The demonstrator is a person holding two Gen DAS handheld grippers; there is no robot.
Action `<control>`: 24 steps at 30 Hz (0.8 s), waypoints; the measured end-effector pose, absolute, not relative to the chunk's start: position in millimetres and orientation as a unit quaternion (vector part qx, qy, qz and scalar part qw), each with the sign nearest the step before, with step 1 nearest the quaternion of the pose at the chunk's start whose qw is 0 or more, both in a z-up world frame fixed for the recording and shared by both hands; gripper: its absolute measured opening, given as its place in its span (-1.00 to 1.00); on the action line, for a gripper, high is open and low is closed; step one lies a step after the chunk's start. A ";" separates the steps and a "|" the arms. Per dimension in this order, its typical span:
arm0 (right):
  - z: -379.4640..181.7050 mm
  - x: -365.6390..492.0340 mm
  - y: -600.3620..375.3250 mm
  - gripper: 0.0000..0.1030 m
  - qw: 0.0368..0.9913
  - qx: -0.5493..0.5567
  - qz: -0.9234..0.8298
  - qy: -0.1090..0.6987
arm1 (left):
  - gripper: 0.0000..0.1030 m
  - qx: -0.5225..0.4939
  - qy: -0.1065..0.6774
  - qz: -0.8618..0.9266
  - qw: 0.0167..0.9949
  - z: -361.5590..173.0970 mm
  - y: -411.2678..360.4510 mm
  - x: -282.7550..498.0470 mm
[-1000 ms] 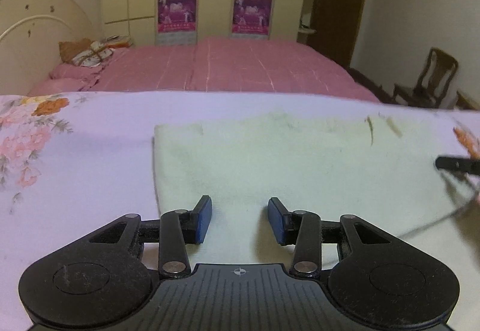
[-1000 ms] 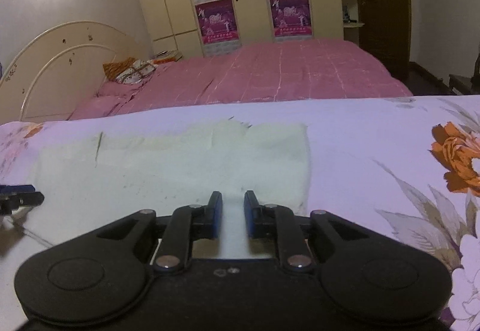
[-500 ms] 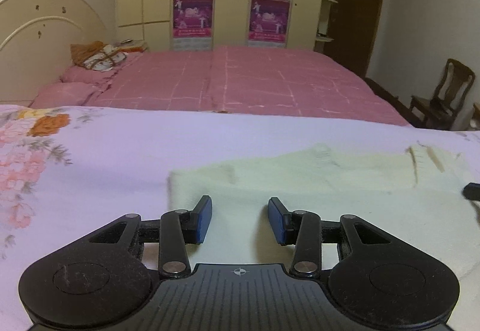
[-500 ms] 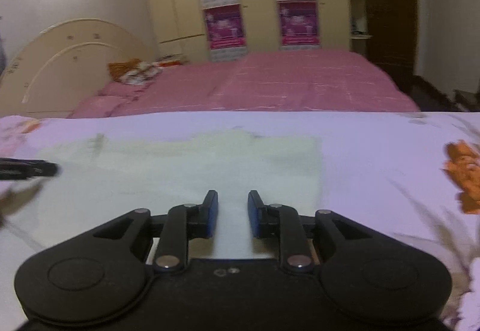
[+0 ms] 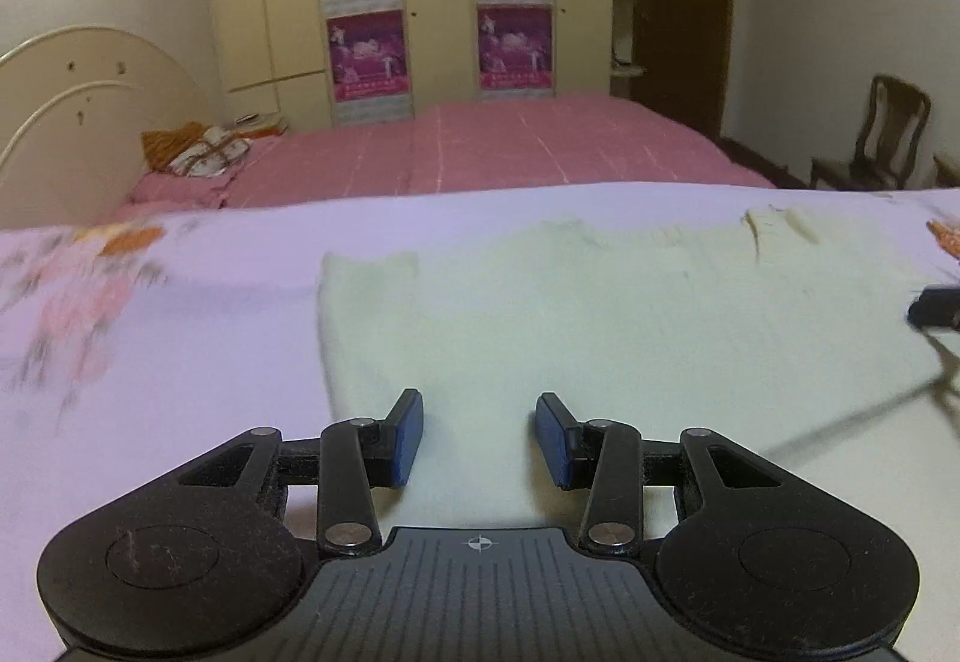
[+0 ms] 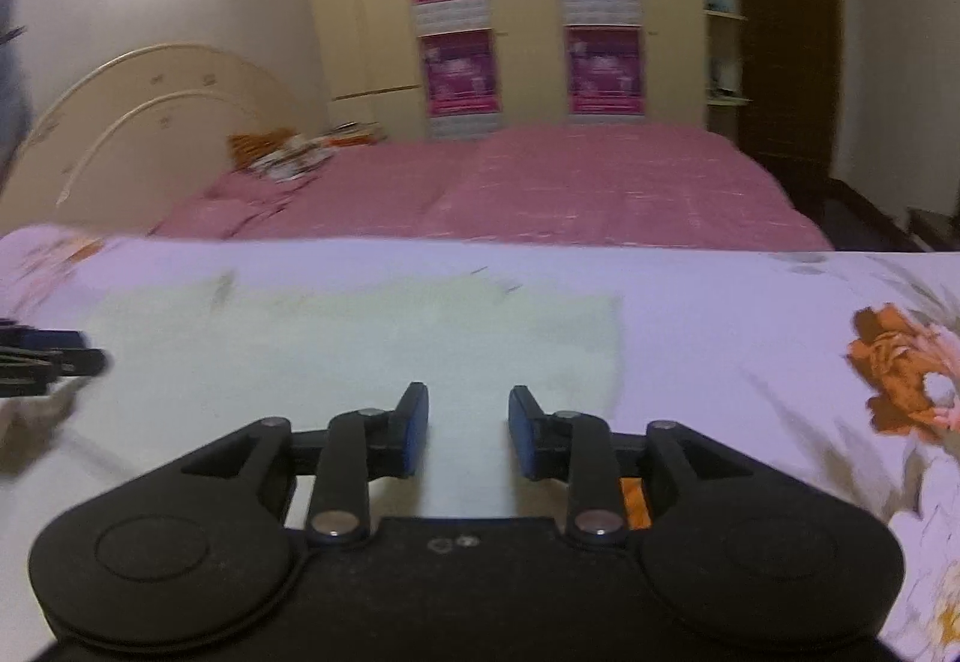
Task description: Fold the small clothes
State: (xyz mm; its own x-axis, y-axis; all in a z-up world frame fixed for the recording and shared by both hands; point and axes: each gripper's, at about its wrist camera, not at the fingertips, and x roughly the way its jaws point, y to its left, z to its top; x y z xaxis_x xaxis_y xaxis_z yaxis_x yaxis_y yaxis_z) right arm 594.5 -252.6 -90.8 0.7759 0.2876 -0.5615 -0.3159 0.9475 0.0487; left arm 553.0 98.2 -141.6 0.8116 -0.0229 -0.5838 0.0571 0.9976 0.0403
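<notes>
A pale green garment (image 5: 600, 326) lies flat on a floral sheet (image 5: 150, 362), with both grippers low over its near edge. The right gripper (image 6: 467, 431), nearly closed a second ago, now has its jaws parted and empty, while the left gripper (image 5: 479, 437) stays wide open holding nothing — a sign the cloth was just released, one fold likely done. Nothing blocks the garment; a pink bed (image 5: 510, 146) and a wooden chair (image 5: 882, 140) stand well behind.
</notes>
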 end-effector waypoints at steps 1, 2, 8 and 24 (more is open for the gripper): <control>-95.6 589.4 -252.2 -0.41 0.940 -0.035 0.156 0.301 | -0.19 0.025 0.303 -0.019 0.952 -142.3 99.9 544.4; -99.3 583.4 -254.1 -0.40 0.940 -0.041 0.154 0.301 | -0.18 0.020 0.302 -0.017 0.953 -142.8 101.4 536.1; -97.2 567.6 -267.3 -0.41 0.944 -0.026 0.137 0.299 | -0.17 -0.007 0.307 -0.004 0.952 -133.4 116.2 517.2; -91.1 561.2 -289.2 -0.33 0.940 0.035 0.093 0.327 | -0.10 -0.005 0.341 0.031 0.940 -136.0 123.1 504.9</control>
State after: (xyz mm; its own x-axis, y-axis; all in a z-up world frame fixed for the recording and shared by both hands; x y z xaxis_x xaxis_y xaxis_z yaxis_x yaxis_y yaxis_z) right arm 561.2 -289.2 -91.1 0.7691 0.1976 -0.6078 -0.1523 0.9803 0.1260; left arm 504.9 123.1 -136.0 0.7661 0.0552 -0.6403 -0.0621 0.9980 0.0118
